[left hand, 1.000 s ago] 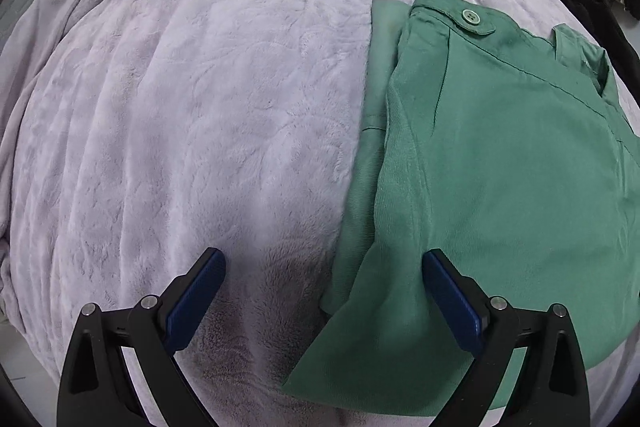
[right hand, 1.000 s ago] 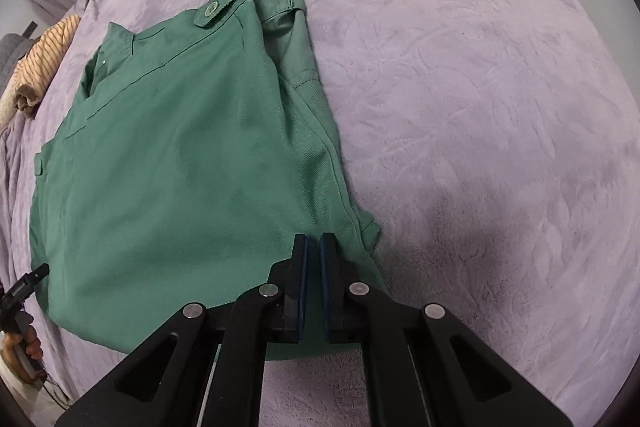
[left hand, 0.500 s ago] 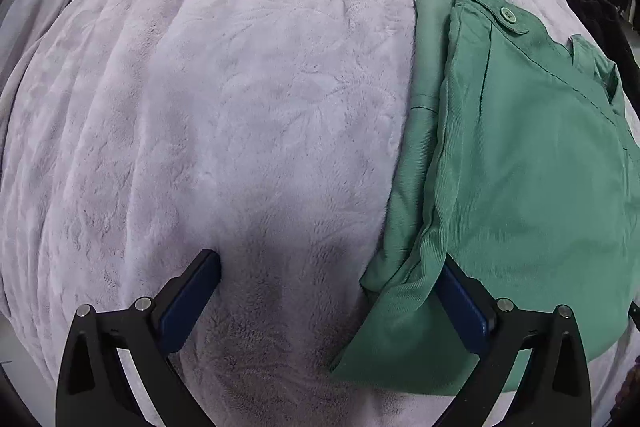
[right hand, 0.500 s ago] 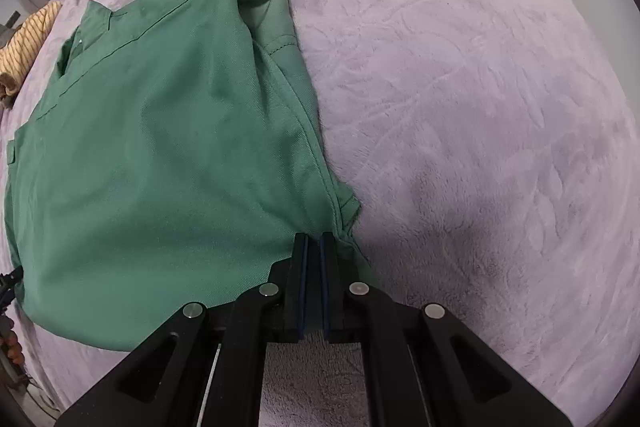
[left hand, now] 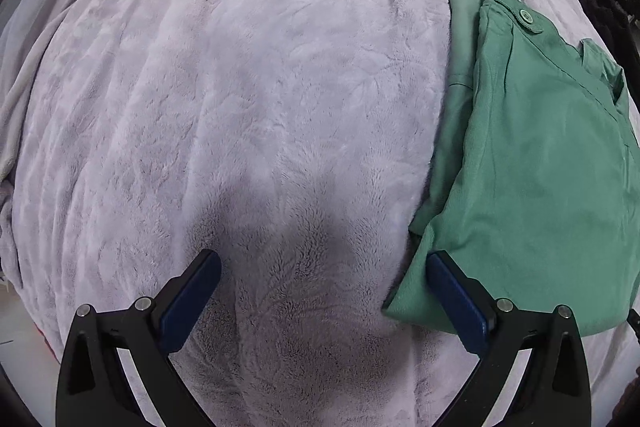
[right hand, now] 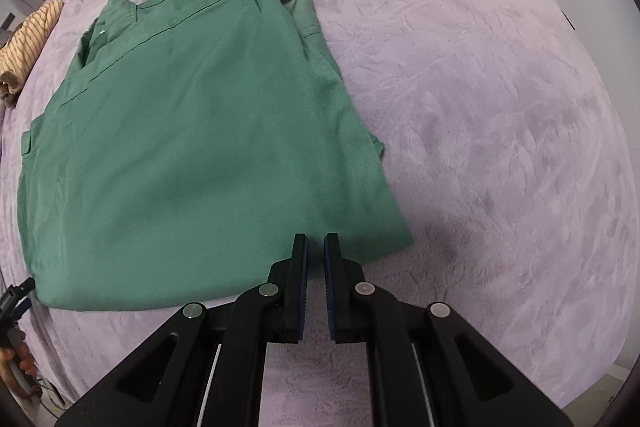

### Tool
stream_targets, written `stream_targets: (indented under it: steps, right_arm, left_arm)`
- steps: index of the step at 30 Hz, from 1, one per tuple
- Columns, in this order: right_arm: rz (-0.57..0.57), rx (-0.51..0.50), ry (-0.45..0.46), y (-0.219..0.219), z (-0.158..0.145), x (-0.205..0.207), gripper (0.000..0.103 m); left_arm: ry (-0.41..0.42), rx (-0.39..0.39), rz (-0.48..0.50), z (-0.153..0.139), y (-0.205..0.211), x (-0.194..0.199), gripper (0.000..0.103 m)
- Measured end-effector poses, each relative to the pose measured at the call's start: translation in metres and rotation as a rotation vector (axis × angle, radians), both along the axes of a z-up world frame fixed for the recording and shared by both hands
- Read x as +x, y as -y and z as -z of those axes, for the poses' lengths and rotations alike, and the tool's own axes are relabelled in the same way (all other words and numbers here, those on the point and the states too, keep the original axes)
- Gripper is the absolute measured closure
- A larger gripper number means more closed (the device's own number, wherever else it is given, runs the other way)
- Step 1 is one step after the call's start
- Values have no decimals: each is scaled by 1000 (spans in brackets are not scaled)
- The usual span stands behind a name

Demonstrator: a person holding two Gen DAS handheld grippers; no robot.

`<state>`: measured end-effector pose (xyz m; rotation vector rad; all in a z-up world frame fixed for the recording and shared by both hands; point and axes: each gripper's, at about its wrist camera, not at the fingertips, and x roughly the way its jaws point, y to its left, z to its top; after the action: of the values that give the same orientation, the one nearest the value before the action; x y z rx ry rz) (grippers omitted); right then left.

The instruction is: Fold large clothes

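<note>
While folded green cotton trousers (right hand: 192,147) lie on the lilac plush bed (right hand: 480,107), my right hand-held gripper (right hand: 316,247) (nearly closed, empty) sits nearer; left hand-held gripper (left hand: 324,267) wide apart.

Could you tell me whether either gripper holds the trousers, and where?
Nothing is held: the left gripper gapes over the blanket; the right gripper, slightly parted, is empty above the trousers.

Both wrist views look down, close; share green garment (left hand: 552,163) (right hand: 192,147), probably opposite sides.
</note>
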<state>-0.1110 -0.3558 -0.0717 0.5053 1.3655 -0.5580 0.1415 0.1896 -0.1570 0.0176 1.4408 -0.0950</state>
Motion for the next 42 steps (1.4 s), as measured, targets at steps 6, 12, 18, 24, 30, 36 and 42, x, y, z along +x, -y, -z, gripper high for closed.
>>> stream_targets:
  steps: [6,12,18,24,30,36,42]
  right_arm:
    - [1,37,-5,-27,-10,-7,94]
    - [1,112,4,-62,-14,-29,94]
    - [12,203,10,-81,-5,-27,94]
    - [-25,239,18,-103,-10,-20,94]
    - [-63,232,27,-116,-20,-12,46]
    - [-128,215,17,-130,-28,-10,39]
    - [-161,203,23,-141,-34,-6,22]
  left_arm:
    - [-18,0,27,-7,9,-11,0]
    - [-28,-7,52,-28,15,-40,0]
    - [-15,14,114,-50,25,-72,0]
    - [-12,28,185,-67,45,-97,0]
    - [2,-36,222,-83,56,-122,0]
    - [12,-24,229,-93,59,-123,0]
    - [-18,-21,234,-86,59,-110,0]
